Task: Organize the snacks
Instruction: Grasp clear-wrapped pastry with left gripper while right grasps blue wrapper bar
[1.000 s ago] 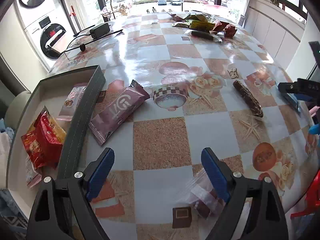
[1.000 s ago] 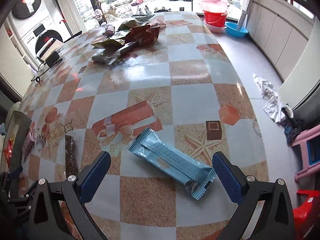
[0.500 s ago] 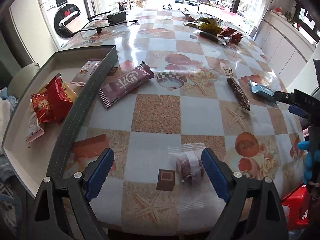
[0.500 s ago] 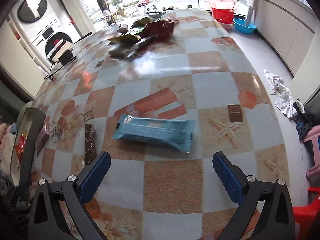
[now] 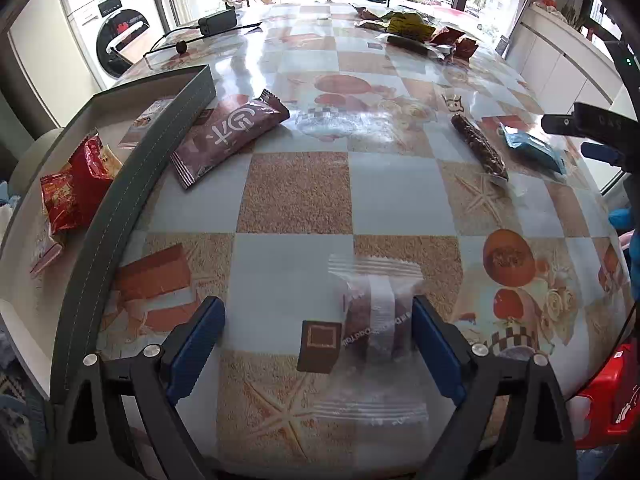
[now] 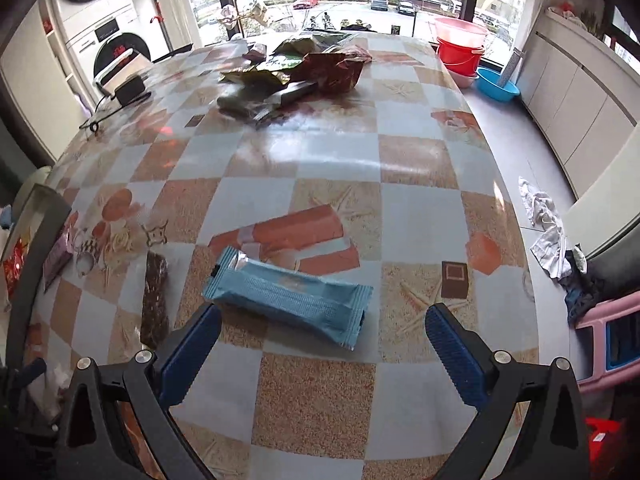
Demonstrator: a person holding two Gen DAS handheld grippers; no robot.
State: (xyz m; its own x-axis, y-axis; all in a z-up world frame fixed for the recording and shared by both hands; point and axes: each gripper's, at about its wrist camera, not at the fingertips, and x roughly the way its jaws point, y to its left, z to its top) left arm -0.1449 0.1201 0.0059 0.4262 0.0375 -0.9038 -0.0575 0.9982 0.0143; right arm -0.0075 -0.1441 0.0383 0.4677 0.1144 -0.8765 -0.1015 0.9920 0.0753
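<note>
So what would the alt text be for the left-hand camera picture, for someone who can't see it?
An open left gripper hovers over a checkered table, a clear-wrapped snack lying by its right finger. To the left, a grey tray holds red snack packets, and a maroon snack bar lies beside it.

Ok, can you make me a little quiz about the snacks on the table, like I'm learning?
1. True or false: the blue snack bar is already inside the grey tray.
2. Which snack lies between the fingers of the left tool?
A. the clear-wrapped brown cake
B. the purple bar
C. the red packet
3. Fill in: both tools, the right tool too, have their jaws ____.

Key: 1 false, it lies on the table; 2 A; 3 open.
</note>
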